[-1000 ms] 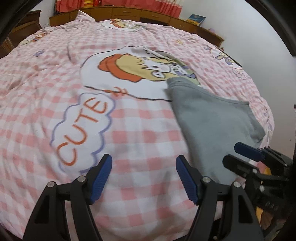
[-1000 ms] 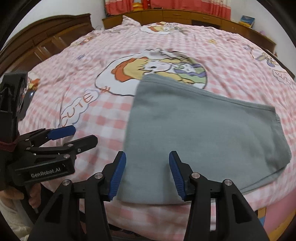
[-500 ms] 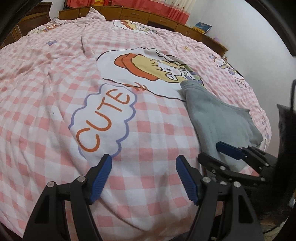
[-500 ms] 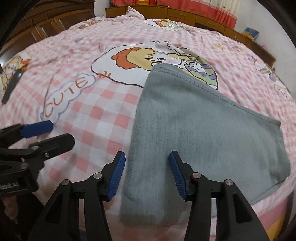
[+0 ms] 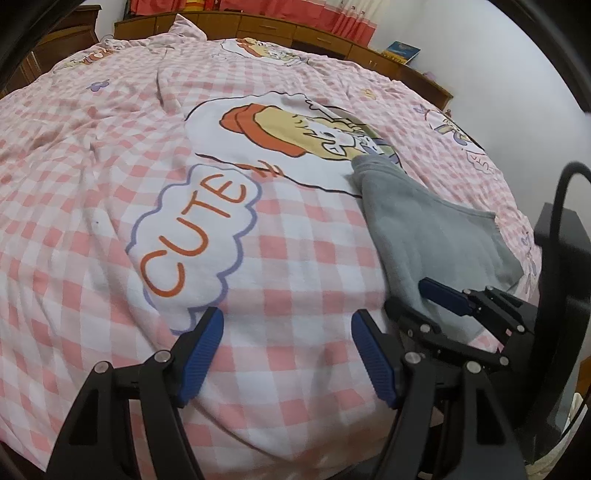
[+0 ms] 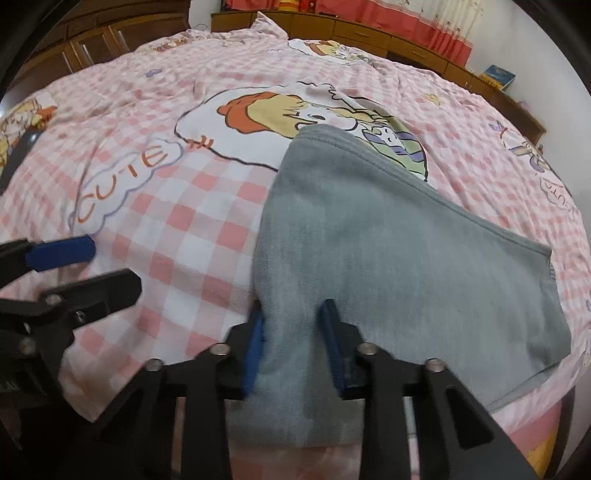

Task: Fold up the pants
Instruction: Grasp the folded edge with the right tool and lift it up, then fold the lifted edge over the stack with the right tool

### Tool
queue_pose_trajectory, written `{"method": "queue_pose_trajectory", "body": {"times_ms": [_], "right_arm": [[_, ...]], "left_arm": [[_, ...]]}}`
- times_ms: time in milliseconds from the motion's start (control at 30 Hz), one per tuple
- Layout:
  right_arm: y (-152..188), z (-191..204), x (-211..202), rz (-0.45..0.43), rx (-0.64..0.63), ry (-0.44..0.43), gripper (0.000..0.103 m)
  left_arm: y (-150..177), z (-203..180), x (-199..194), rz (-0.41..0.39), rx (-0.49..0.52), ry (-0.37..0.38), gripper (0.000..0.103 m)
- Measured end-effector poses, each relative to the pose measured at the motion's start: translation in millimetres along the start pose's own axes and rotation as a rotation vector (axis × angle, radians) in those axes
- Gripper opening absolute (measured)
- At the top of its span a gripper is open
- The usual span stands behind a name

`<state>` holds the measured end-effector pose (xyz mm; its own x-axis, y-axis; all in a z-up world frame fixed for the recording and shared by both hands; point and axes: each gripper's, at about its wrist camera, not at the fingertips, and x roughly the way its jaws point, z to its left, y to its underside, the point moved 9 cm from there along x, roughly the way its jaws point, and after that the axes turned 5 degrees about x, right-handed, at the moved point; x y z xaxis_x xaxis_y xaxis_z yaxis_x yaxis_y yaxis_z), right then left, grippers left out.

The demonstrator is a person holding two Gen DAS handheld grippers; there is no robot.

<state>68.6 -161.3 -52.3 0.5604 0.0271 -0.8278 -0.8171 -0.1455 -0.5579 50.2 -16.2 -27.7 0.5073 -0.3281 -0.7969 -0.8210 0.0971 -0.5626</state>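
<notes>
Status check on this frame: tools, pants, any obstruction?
Right tool closing on gray pants, near edge between pads. Left tool open, empty, over bedspread. Nothing in the way.

Soft cloth on the bed, hard matt plastic and small metal pins on the tools.

The pants (image 6: 388, 258) are a grey, fleecy, matt knit with a stitched hem along the edge toward 1 o'clock. Under them the quilt cover (image 5: 110, 184) is thin, smooth, slightly creased cotton-like cloth, checked pink and white with flat printed cartoons. Both the left gripper (image 5: 286, 356) and the right gripper (image 6: 293, 345) look like matt black plastic with dull silver metal pins, and their blue pads (image 5: 201, 352) are finely ribbed. At 12 o'clock the wooden cabinets (image 6: 369, 29) show a brown, faintly glossy finish.
</notes>
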Motion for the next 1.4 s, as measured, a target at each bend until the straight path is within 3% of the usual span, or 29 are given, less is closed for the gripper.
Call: {"method": "queue_pose_trajectory", "body": {"times_ms": [233, 500, 933, 1400], "right_arm": [[-16.4, -12.2, -34.0, -0.054, 0.074, -0.119, 0.013], [-42.1, -72.8, -84.9, -0.154, 0.281, -0.28, 0.013], [-47.8, -164.2, -120.6, -0.233, 0.464, -0.358, 0.012], [-19.1, -270.2, -88.0, -0.205, 0.646, -0.363, 0.012]], "left_arm": [[-2.8, -9.4, -6.3, -0.007, 0.008, 0.026, 0.075], [-6.8, -23.5, -9.8, -0.007, 0.009, 0.073, 0.075], [-28.6, -73.9, -8.6, -0.024, 0.132, 0.096, 0.075], [-52.2, -164.5, 29.1, 0.027, 0.277, 0.153, 0.075]]}}
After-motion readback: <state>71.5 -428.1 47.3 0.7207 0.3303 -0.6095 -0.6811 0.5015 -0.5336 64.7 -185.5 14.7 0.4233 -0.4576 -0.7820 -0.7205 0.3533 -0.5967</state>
